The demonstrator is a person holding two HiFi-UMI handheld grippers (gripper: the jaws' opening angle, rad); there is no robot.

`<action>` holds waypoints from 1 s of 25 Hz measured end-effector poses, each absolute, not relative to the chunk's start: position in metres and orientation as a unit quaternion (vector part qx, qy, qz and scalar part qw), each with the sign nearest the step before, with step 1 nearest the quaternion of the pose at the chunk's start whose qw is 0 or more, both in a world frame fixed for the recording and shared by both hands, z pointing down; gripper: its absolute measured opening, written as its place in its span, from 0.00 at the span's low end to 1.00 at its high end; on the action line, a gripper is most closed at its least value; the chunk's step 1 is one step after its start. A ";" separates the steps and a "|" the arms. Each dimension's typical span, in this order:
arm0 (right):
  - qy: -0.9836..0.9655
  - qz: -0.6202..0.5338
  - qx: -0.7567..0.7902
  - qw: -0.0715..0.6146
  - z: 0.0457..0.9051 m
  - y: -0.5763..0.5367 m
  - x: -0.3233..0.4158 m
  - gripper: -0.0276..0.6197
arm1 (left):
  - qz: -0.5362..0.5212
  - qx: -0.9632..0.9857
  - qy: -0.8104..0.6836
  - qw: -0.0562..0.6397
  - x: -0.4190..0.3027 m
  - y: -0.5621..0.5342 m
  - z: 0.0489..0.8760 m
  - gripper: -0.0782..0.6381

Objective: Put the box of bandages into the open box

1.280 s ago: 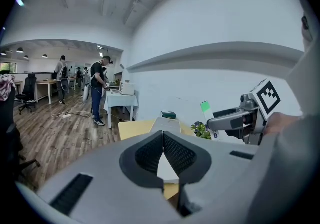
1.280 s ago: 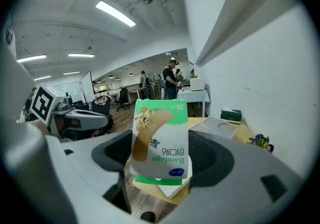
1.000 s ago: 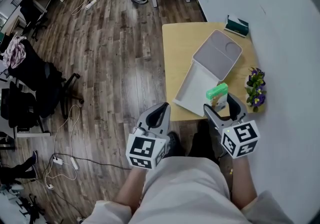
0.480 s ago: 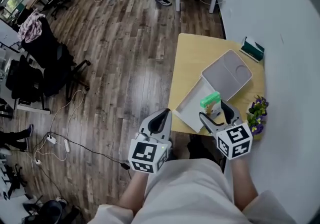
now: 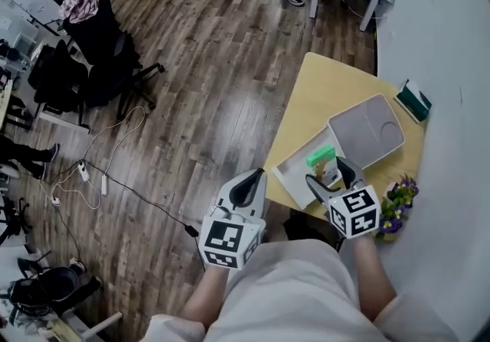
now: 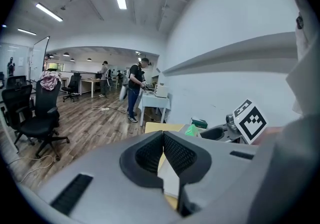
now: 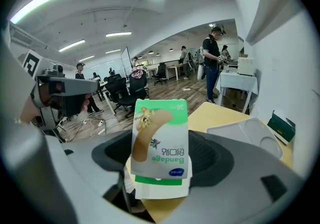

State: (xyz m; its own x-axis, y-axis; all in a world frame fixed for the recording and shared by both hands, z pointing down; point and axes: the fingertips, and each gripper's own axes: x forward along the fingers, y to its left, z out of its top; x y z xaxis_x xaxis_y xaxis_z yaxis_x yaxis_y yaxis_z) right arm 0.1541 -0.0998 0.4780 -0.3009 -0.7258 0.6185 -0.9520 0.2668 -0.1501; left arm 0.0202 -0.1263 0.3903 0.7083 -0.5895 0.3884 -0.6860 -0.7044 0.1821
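With the box of bandages clamped upright in the right hand-held gripper, just above the open box lying ahead of it, the carry looks nearly done; the next move calls for lowering and letting go, while the left hand-held gripper idles closed and empty.

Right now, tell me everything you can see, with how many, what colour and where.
Table: one, pale wood, beside the white wall.
Open box: one, white, on the table, lid lying open.
Bandage box: one, green and white, in the right claw.
Dark green box: one, table's far corner.
Flowers: one bunch, purple, table's near corner.
Office chairs: several, black, across the floor.
Left claw: shut, empty.
Right claw: shut on the bandage box.
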 end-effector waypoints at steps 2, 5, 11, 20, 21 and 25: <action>-0.771 0.259 0.535 0.230 0.486 -0.103 0.152 0.59 | 0.152 0.904 -0.365 0.163 0.016 -0.125 0.392 0.12; -0.780 0.256 0.513 0.249 0.498 -0.106 0.147 0.59 | 0.152 0.896 -0.382 0.168 0.011 -0.122 0.393 0.12; -0.791 0.256 0.474 0.289 0.527 -0.107 0.146 0.59 | 0.151 0.879 -0.417 0.176 0.002 -0.116 0.397 0.12; -0.799 0.232 0.420 0.362 0.565 -0.107 0.133 0.59 | 0.147 0.856 -0.457 0.191 -0.013 -0.110 0.403 0.12; -0.801 0.227 0.413 0.370 0.569 -0.108 0.132 0.59 | 0.148 0.854 -0.460 0.191 -0.014 -0.109 0.403 0.12; -0.802 0.221 0.391 0.393 0.584 -0.106 0.128 0.59 | 0.149 0.846 -0.474 0.193 -0.018 -0.106 0.403 0.12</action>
